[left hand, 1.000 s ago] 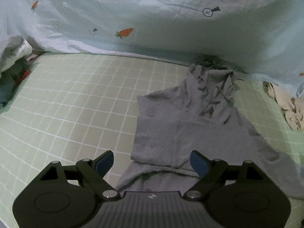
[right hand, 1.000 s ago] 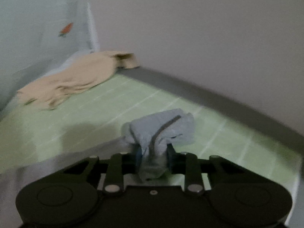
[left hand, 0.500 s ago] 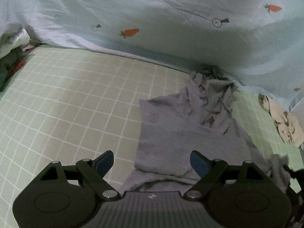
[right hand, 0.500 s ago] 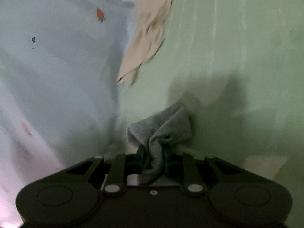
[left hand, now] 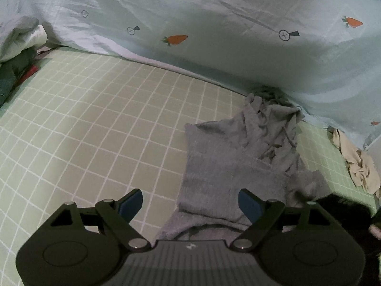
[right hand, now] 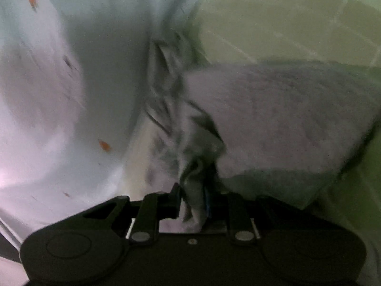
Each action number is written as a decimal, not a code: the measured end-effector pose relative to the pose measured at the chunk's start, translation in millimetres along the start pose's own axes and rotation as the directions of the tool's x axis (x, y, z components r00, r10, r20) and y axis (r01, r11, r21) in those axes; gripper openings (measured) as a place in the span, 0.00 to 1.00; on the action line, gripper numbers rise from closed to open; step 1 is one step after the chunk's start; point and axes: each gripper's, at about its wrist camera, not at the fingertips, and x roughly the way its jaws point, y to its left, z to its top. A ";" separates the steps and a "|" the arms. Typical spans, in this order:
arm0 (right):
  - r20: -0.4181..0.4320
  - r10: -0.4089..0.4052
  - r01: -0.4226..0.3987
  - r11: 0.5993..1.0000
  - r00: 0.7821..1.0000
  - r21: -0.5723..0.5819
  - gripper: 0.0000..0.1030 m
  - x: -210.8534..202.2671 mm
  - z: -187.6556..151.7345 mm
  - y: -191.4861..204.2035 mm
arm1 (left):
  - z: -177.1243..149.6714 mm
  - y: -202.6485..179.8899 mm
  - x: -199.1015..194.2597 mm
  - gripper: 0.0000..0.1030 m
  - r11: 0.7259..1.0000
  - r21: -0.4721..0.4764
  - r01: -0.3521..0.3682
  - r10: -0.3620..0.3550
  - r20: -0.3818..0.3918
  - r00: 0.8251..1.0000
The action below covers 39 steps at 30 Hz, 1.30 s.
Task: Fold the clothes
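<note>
A grey hoodie (left hand: 228,176) lies partly folded on the green checked sheet (left hand: 95,128), its crumpled hood toward the duvet. My left gripper (left hand: 190,202) is open and empty, hovering over the hoodie's near edge. My right gripper (right hand: 193,195) is shut on a bunched fold of the grey hoodie (right hand: 273,116), holding it over the garment. That view is blurred by motion. The right gripper's dark body shows at the lower right edge of the left wrist view (left hand: 343,205).
A pale blue duvet with carrot print (left hand: 214,23) runs along the back. A beige garment (left hand: 357,164) lies at the right. A pile of white and dark clothes (left hand: 16,47) sits at the far left.
My right gripper has swung with the held grey cloth from the bed's right edge over the hoodie. The left gripper has shifted slightly and stayed open.
</note>
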 end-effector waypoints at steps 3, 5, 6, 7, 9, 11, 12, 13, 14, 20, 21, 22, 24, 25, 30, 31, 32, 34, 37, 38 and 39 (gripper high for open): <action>-0.015 -0.007 0.007 1.000 1.000 -0.026 0.27 1.9 5.1 3.3 | 0.1 -1.8 1.4 0.85 1.000 0.010 -0.004 0.004 -0.003 1.000; -0.022 0.036 -0.037 0.999 0.999 -0.011 0.58 -2.0 12.2 5.2 | -0.7 -4.2 2.6 0.85 1.000 0.022 -0.005 0.005 -0.012 1.000; -0.017 0.063 -0.063 0.998 0.998 0.000 0.66 -7.6 13.6 6.3 | -0.8 -5.5 2.8 0.85 1.000 0.029 -0.004 0.005 -0.017 1.000; -0.011 0.088 -0.088 0.996 0.996 0.012 0.80 -13.4 14.5 7.1 | -1.1 -8.0 2.8 0.85 0.999 0.039 -0.004 0.004 -0.020 1.000; 0.013 0.124 -0.125 0.991 0.992 0.039 0.88 -28.9 9.6 3.7 | -1.8 -14.8 2.9 0.85 0.998 0.067 -0.001 0.003 -0.024 1.000; 0.049 0.157 -0.160 0.984 0.986 0.073 0.88 -46.3 8.2 -2.5 | -2.4 -21.8 3.1 0.85 0.996 0.092 0.003 0.000 -0.029 1.000; 0.071 0.168 -0.174 0.980 0.983 0.092 0.89 -55.7 8.7 -6.1 | -2.7 -25.6 3.5 0.85 0.995 0.104 0.007 -0.004 -0.033 0.999; 0.098 0.161 -0.171 0.979 0.982 0.107 0.94 -65.4 9.8 -10.1 | -3.0 -29.8 4.4 0.85 0.993 0.117 0.011 -0.006 -0.038 0.999; 0.128 0.137 -0.152 0.982 0.982 0.112 1.00 -75.5 12.3 -13.0 | -3.1 -34.9 6.1 0.85 0.991 0.132 0.016 -0.010 -0.047 0.999; 0.357 -0.211 0.272 0.954 0.910 -0.130 1.00 -123.7 15.9 0.0 | -4.2 -74.5 21.2 0.86 0.969 0.243 0.049 -0.028 -0.090 0.996; 0.405 -0.280 0.373 0.912 0.870 -0.170 1.00 -128.9 13.4 2.4 | -3.8 -81.3 24.9 0.87 0.964 0.261 0.054 -0.029 -0.096 0.995; 0.445 -0.339 0.463 0.862 0.829 -0.206 1.00 -130.6 10.9 3.6 | -3.5 -88.7 29.0 0.87 0.958 0.281 0.059 -0.031 -0.103 0.994; 0.494 -0.429 0.597 0.762 0.756 -0.252 1.00 -137.1 6.4 -3.7 | -2.9 -104.5 38.9 0.89 0.943 0.324 0.076 -0.039 -0.121 0.992; 0.496 -0.465 0.639 0.721 0.733 -0.268 1.00 -135.4 6.5 -8.2 | -3.1 -112.1 43.8 0.89 0.935 0.343 0.084 -0.042 -0.129 0.991; 0.490 -0.574 0.740 0.616 0.656 -0.269 1.00 -127.8 13.3 -27.6 | -8.1 -152.6 69.9 0.91 0.870 0.473 0.139 -0.063 -0.174 0.983; 0.485 -0.580 0.741 0.620 0.654 -0.257 1.00 -125.9 17.0 -29.7 | -9.9 -160.8 74.5 0.91 0.850 0.505 0.150 -0.068 -0.178 0.982; 0.480 -0.583 0.739 0.625 0.656 -0.252 1.00 -125.1 19.5 -32.1 | -11.7 -169.3 79.6 0.91 0.830 0.536 0.158 -0.071 -0.179 0.981; 0.472 -0.597 0.748 0.615 0.648 -0.249 1.00 -123.8 19.8 -35.8 | -13.8 -182.6 91.1 0.91 0.806 0.565 0.175 -0.077 -0.193 0.978; 0.464 -0.616 0.760 0.603 0.637 -0.242 1.00 -122.5 20.4 -42.4 | -14.6 -196.9 109.4 0.86 0.797 0.574 0.188 -0.079 -0.209 0.975; 0.463 -0.621 0.763 0.600 0.633 -0.240 1.00 -121.7 20.8 -44.6 | -14.7 -199.0 113.8 0.77 0.797 0.573 0.189 -0.079 -0.211 0.974; 0.464 -0.625 0.768 0.593 0.628 -0.241 1.00 -122.0 19.2 -45.4 | -14.9 -200.7 117.5 0.67 0.798 0.572 0.190 -0.080 -0.212 0.974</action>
